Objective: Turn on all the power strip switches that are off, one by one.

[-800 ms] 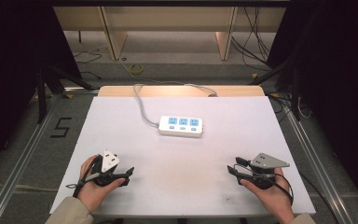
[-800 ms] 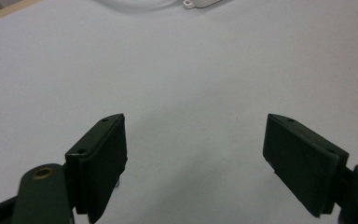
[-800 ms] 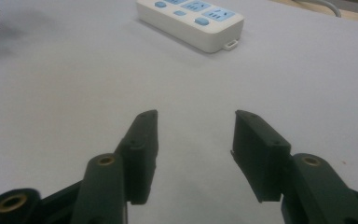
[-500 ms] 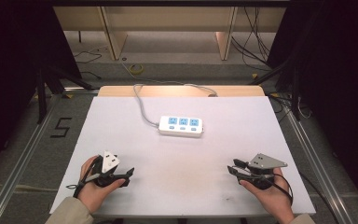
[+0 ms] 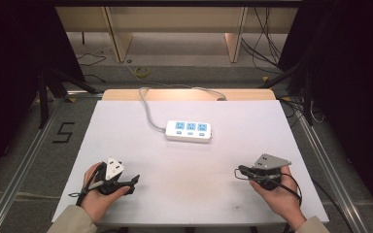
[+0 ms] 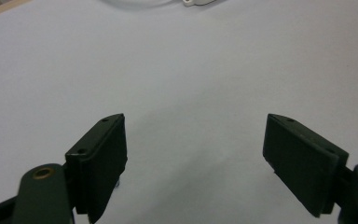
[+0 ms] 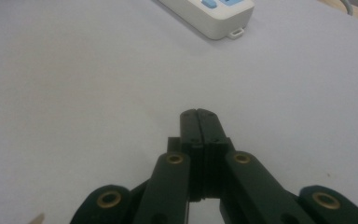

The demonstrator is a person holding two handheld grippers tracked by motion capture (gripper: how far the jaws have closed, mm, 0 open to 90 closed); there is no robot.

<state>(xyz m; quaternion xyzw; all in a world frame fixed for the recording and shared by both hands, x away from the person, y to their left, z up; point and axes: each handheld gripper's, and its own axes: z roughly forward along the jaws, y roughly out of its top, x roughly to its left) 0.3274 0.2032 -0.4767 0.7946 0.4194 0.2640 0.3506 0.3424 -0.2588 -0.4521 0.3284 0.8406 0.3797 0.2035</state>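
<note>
The left claw [image 5: 135, 180] rests low on the near left part of the white bench [image 5: 189, 160], held in the person's left hand [image 5: 97, 196]. In the left gripper view its two black jaws stand wide apart, with bare bench surface between them and nothing held [image 6: 193, 161]. A white three-cornered plate sits on top of this claw in the high view.

The right claw [image 5: 238, 171] lies at the near right part of the bench in the person's right hand [image 5: 279, 196], a grey three-cornered plate on top and a black cable looping beside the wrist. In the right gripper view its jaws are pressed together, pad against pad, with nothing between them [image 7: 199, 122]. The two claws point toward each other across the bench and are well apart.

A white power strip [image 5: 188, 131] lies flat near the middle of the bench, farther from the person than both claws and touched by neither. It has three blue-faced sockets in a row and small blue switches along its near edge. Its grey cord [image 5: 148, 111] runs from the left end toward the far edge of the bench. In the right gripper view one end of the strip [image 7: 214, 14] shows at the top, with a small mounting tab at its corner; in the left gripper view a corner of it [image 6: 198, 2] sits at the top edge.
</note>
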